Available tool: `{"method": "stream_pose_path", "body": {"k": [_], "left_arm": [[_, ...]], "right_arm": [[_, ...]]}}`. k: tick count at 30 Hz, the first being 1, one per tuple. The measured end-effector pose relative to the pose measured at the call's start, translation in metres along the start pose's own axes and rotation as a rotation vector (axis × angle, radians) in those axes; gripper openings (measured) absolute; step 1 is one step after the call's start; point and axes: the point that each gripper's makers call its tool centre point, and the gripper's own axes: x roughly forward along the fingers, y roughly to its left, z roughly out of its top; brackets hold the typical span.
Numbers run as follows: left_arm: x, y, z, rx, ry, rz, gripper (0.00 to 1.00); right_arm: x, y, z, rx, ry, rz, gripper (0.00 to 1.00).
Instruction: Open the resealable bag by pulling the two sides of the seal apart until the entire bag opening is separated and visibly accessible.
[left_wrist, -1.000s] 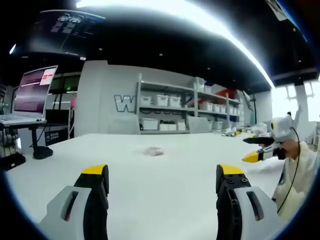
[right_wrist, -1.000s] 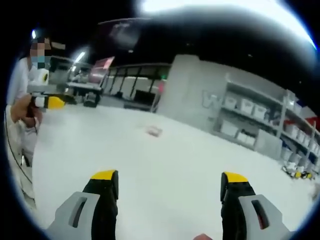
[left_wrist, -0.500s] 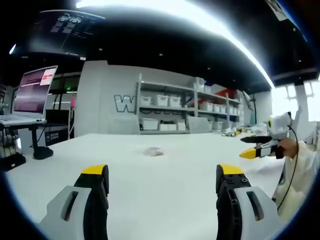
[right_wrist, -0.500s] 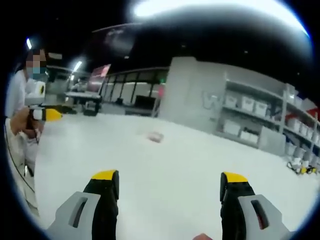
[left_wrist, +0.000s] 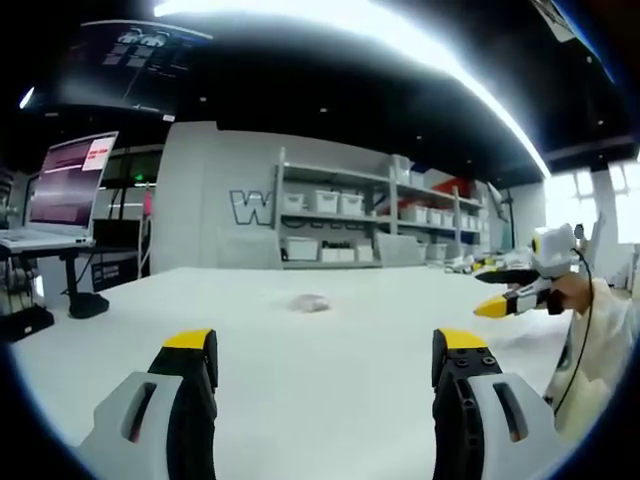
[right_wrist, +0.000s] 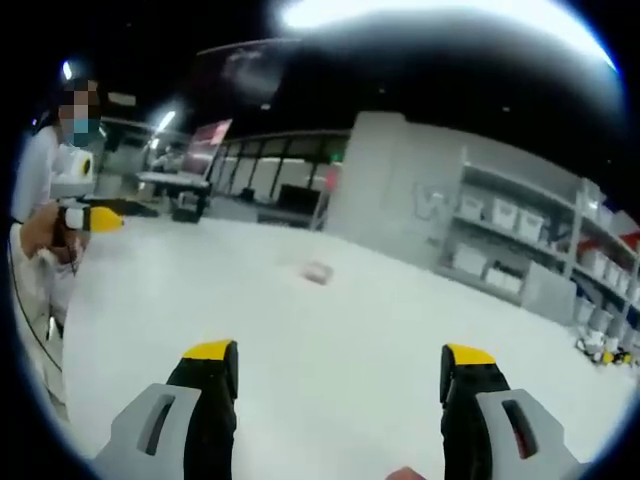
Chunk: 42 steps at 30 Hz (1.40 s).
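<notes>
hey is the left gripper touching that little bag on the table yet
Apart. In the left gripper view the left gripper stands open with bare white table between its jaws and the bag, which lies well beyond them.

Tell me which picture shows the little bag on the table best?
The left gripper view, though only slightly: the resealable bag sits sharper there, lying far off on the white table. The right gripper view shows the same bag as a blurrier pale patch. Neither reveals its seal.
</notes>
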Motion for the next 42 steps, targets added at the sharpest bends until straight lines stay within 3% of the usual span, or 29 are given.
{"method": "stream_pose_path", "body": {"k": [12,26,42], "left_arm": [[-0.001,0.0,-0.002,-0.004,0.002,0.002,0.87],[-0.003,0.001,-0.003,-0.007,0.0,0.003,0.87],[-0.003,0.0,-0.001,0.003,-0.002,0.002,0.87]], "right_arm": [[0.007,-0.002,0.004,-0.008,-0.006,0.0,0.84],[0.018,-0.003,0.01,-0.083,0.003,0.003,0.84],[0.027,0.0,0.016,-0.044,-0.014,0.02,0.84]]}}
